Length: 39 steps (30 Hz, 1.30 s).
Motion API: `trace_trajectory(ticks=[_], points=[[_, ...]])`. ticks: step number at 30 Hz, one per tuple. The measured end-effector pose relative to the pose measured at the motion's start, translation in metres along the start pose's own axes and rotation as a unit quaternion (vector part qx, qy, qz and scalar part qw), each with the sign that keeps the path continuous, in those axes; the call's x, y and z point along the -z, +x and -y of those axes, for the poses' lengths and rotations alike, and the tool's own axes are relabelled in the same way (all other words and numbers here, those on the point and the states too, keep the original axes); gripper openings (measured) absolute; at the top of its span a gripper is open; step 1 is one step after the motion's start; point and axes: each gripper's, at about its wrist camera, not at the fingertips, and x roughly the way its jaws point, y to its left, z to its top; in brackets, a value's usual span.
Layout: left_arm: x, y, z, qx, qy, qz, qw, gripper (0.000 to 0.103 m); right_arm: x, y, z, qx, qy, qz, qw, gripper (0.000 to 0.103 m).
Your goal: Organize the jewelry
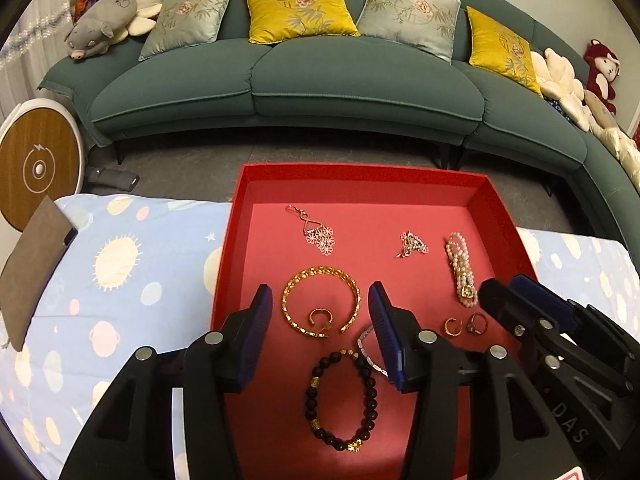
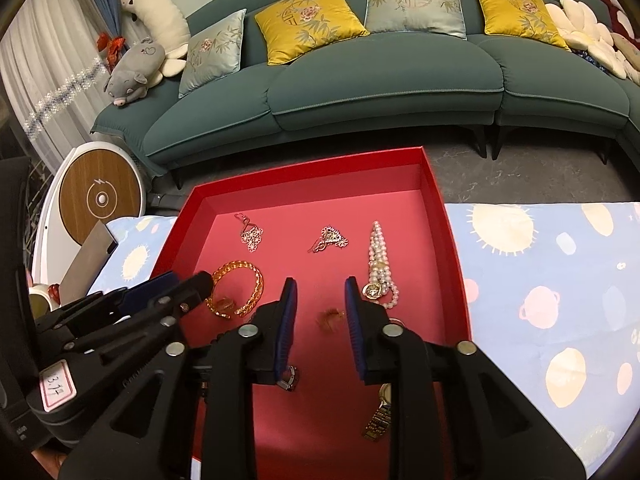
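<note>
A red tray (image 1: pixel 360 170) (image 2: pixel 308 168) holds the jewelry. In the left wrist view I see a gold bangle (image 1: pixel 322 304) with a small gold ring (image 1: pixel 320 318) inside it, a black bead bracelet (image 1: pixel 340 400), a silver link bracelet (image 1: pixel 368 350), a pearl bracelet (image 1: pixel 460 268), two flower earrings (image 1: pixel 318 232) (image 1: pixel 412 244), and two small rings (image 1: pixel 452 326) (image 1: pixel 478 322). My left gripper (image 1: pixel 320 308) is open over the bangle. My right gripper (image 2: pixel 320 300) is open above a small gold ring (image 2: pixel 330 318), next to the pearl bracelet (image 2: pixel 380 264). A gold watch (image 2: pixel 378 420) lies under it.
The tray sits on a blue patterned cloth (image 1: pixel 120 280) (image 2: pixel 560 280). A brown pouch (image 1: pixel 32 264) lies at the left edge. A green sofa (image 1: pixel 320 80) with cushions stands behind, and a round wooden device (image 1: pixel 38 168) stands at the left.
</note>
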Motion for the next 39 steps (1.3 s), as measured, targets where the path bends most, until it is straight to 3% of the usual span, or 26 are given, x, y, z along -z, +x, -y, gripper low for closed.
trace_trajectory(ticks=[5,9,12,14,18,26,29,31,39], points=[[-0.008,-0.034,-0.007,0.006,-0.013,0.023,0.9996,0.049,-0.005,-0.028,0.001,0.001,0.004,0.023,1.000,0.034],[-0.002,-0.078,-0.006,-0.004,0.008,0.049,0.9988,0.049,-0.006,-0.072,-0.002,0.004,-0.006,0.045,0.999,0.035],[0.015,-0.111,-0.003,-0.018,0.026,0.068,0.9972,0.052,0.001,-0.109,-0.007,0.020,-0.030,0.065,0.997,0.047],[0.034,-0.132,-0.003,-0.018,0.031,0.079,0.9963,0.062,0.012,-0.134,-0.011,0.024,-0.042,0.075,0.996,0.051],[0.068,-0.156,0.000,-0.041,0.042,0.085,0.9946,0.064,0.049,-0.172,-0.012,0.029,-0.039,0.077,0.996,0.062],[0.111,-0.192,0.002,-0.030,0.026,0.094,0.9948,0.064,0.092,-0.197,-0.028,0.027,-0.042,0.047,0.998,0.064],[0.126,-0.200,0.003,-0.024,0.020,0.090,0.9954,0.064,0.109,-0.206,-0.035,0.044,-0.055,0.056,0.996,0.072],[0.135,-0.202,0.005,-0.021,0.023,0.090,0.9955,0.064,0.117,-0.210,-0.037,0.051,-0.054,0.060,0.995,0.080],[0.151,-0.191,0.009,-0.032,0.024,0.072,0.9966,0.064,0.131,-0.208,-0.038,0.064,-0.047,0.056,0.995,0.083]])
